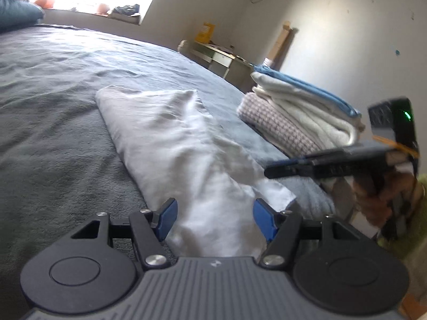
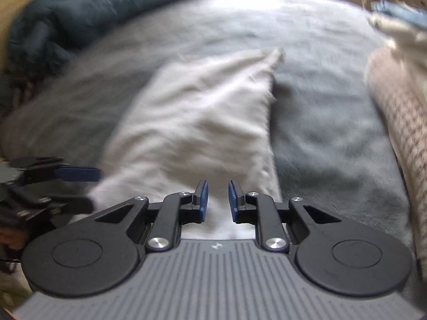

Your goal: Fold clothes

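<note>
A white cloth [image 1: 176, 144], folded into a long strip, lies on the grey bed cover [image 1: 53, 122]. My left gripper [image 1: 216, 220] stands open and wide over the strip's near end; its blue pads flank the fabric without pressing on it. My right gripper [image 1: 268, 170], held by a hand, hovers at the strip's right edge. In the blurred right wrist view the right gripper [image 2: 217, 200] has its jaws a narrow gap apart, with nothing between them, above the white cloth [image 2: 197, 117]. The left gripper [image 2: 94, 189] shows at the left edge of that view.
A stack of folded clothes [image 1: 296, 112], checked, white and blue, sits on the bed to the right; it also shows at the stack [image 2: 400, 101]. A dark teal duvet [image 2: 80, 18] is bunched at the far left. A bedside table [image 1: 221, 58] stands by the wall.
</note>
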A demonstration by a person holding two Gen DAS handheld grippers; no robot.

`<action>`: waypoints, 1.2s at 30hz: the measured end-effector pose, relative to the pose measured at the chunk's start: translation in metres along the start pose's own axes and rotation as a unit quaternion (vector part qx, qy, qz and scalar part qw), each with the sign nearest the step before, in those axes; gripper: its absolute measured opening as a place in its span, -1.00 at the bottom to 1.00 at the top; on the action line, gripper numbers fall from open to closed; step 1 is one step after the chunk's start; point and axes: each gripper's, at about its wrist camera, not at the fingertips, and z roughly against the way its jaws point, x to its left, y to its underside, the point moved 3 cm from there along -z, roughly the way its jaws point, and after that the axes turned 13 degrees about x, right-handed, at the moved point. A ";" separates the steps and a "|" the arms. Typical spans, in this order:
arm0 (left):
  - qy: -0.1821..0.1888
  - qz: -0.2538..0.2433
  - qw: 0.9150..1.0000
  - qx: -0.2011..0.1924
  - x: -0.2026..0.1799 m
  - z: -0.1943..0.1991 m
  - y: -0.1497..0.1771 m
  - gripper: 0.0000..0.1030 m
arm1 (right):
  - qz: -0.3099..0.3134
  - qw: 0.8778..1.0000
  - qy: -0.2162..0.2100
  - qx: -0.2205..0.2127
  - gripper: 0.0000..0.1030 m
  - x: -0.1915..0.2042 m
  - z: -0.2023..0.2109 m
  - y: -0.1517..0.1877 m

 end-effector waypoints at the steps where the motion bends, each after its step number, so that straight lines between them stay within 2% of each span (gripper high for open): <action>1: 0.001 0.007 1.000 0.001 0.001 0.001 0.001 0.25 | 0.007 1.000 0.000 0.009 -0.67 0.004 -0.005 0.004; 4: -0.008 0.031 0.999 0.011 0.004 0.002 0.007 0.25 | 0.026 0.999 0.003 0.040 -0.66 0.014 -0.025 0.015; 6: -0.013 0.052 0.998 0.020 0.009 0.005 0.011 0.25 | 0.015 0.998 0.027 0.062 -0.67 0.007 -0.036 0.030; 8: -0.016 0.069 0.997 0.025 0.017 0.011 0.015 0.25 | -0.007 0.999 0.019 0.047 -0.67 0.000 -0.024 0.042; 13: -0.031 0.115 0.993 0.019 0.033 0.023 0.011 0.28 | -0.050 0.998 0.043 0.014 -0.57 -0.007 0.012 0.065; 16: -0.033 0.133 0.991 0.011 0.040 0.025 0.004 0.30 | -0.081 0.996 0.026 -0.031 -0.50 -0.013 0.019 0.069; 18: -0.030 0.140 0.990 0.007 0.046 0.022 -0.005 0.30 | -0.102 0.993 0.011 -0.062 -0.38 -0.018 0.020 0.069; 20: -0.027 0.145 0.989 0.004 0.054 0.014 -0.018 0.30 | -0.123 0.988 -0.004 -0.094 -0.04 -0.023 0.021 0.068; 22: -0.013 0.146 0.989 0.004 0.071 -0.003 -0.036 0.25 | -0.145 0.984 -0.026 -0.103 0.03 -0.039 0.008 0.049; 26: 0.017 0.147 0.989 0.005 0.105 -0.037 -0.073 0.19 | -0.178 0.975 -0.069 -0.111 0.04 -0.075 -0.027 0.001; 28: 0.031 0.145 0.989 0.024 0.126 -0.058 -0.093 0.12 | -0.191 0.972 -0.087 -0.107 0.04 -0.091 -0.047 -0.026; 30: 0.052 0.144 0.988 0.033 0.142 -0.072 -0.111 0.08 | -0.205 0.968 -0.113 -0.088 0.05 -0.105 -0.067 -0.053; 32: 0.059 0.153 0.986 0.026 0.155 -0.082 -0.123 0.07 | -0.219 0.965 -0.135 -0.059 0.05 -0.116 -0.089 -0.078; 34: 0.073 0.159 0.984 0.022 0.163 -0.089 -0.127 0.03 | -0.219 0.965 -0.138 -0.030 0.06 -0.120 -0.110 -0.101; 36: 0.085 0.167 0.982 0.015 0.168 -0.093 -0.129 0.02 | -0.210 0.967 -0.141 -0.024 0.06 -0.121 -0.125 -0.119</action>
